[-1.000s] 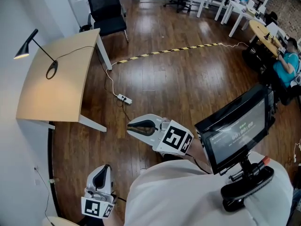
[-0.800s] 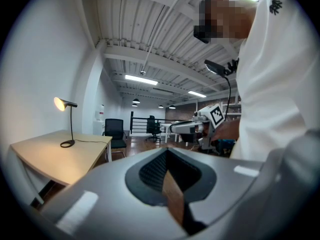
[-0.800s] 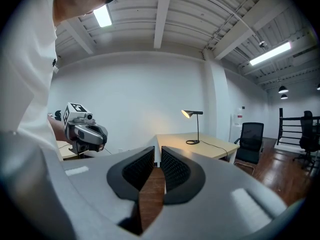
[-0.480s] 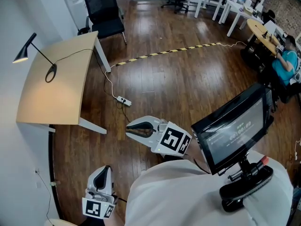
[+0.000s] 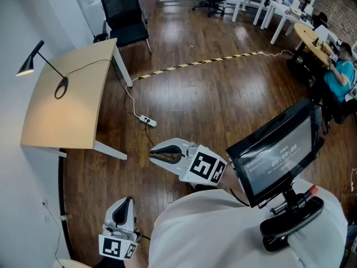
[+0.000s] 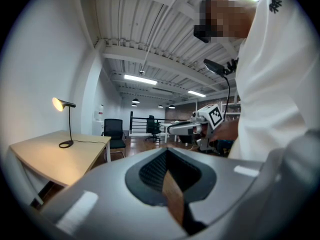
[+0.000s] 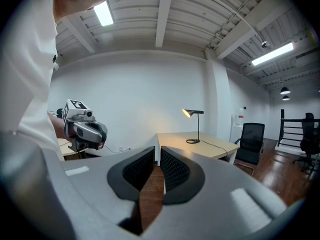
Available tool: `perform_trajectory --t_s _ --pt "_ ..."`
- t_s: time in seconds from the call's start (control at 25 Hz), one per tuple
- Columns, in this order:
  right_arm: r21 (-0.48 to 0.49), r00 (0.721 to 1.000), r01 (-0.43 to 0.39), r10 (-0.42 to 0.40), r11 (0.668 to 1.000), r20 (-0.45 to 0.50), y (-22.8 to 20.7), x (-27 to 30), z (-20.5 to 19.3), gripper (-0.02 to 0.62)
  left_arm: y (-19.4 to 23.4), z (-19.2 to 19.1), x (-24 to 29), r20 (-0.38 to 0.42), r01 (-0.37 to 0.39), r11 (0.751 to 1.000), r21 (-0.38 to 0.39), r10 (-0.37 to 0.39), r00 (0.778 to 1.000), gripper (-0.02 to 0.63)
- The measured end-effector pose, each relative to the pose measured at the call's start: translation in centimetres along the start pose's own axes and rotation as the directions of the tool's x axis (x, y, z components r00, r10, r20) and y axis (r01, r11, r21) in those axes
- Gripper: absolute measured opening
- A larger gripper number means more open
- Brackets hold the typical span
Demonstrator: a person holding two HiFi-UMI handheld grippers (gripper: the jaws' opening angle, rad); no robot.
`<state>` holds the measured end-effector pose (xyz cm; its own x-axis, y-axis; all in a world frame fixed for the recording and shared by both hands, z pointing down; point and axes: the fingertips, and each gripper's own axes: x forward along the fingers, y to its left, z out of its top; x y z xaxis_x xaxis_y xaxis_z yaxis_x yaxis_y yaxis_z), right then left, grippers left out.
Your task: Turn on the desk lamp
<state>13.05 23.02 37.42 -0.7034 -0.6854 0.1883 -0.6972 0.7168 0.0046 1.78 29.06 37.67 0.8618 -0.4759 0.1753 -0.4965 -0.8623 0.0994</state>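
Left tongs point(image 5: 125, 202) and right tongs point(image 5: 154, 153) closed, empty; power strip point(image 5: 148, 119) lies between them and desk lamp point(image 5: 26, 68).

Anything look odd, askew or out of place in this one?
The black desk lamp on the light wooden desk already glows in both gripper views, its shade lit, though the left gripper and the right gripper are both far from it. Otherwise nothing stands out.
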Motion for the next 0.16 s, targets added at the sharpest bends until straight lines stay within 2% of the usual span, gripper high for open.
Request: perform_trajectory --t_s 0.16 --pt "0.004 1.000 0.001 -0.001 1.000 -0.003 -0.07 -0.29 -0.60 0.038 -0.48 -0.45 0.22 -0.006 0.003 1.000 -0.002 -0.003 1.000 0.017"
